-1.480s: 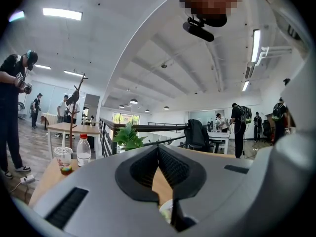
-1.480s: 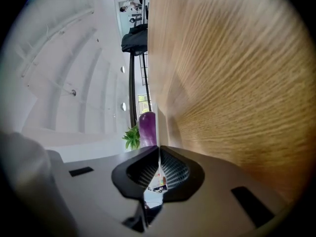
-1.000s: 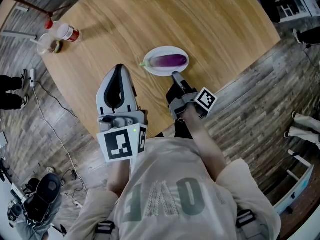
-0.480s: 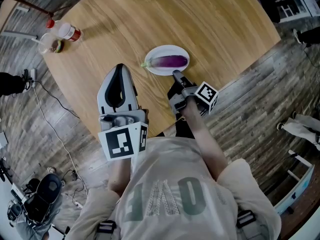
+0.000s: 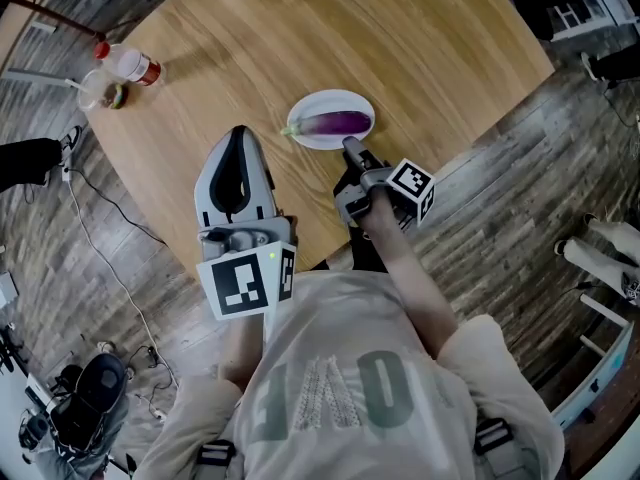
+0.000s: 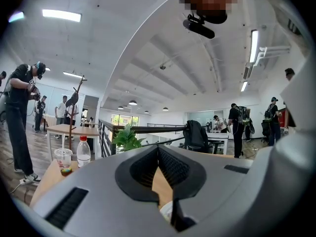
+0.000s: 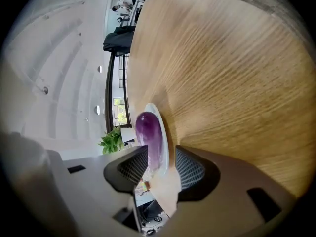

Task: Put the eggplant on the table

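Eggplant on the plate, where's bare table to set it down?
Bare wood of the table spreads right of and beyond the plate holding the eggplant, and between plate and bottle. Crowded: the far-left edge, bottle and cup.

Head view looks steeply down on the table (image 5: 400,38) (image 7: 237,83), which the close right gripper view shares

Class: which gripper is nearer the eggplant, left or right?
Right. The right gripper, jaws just opened, straddles the plate rim beside the eggplant; the shut left gripper sits apart, leftward.
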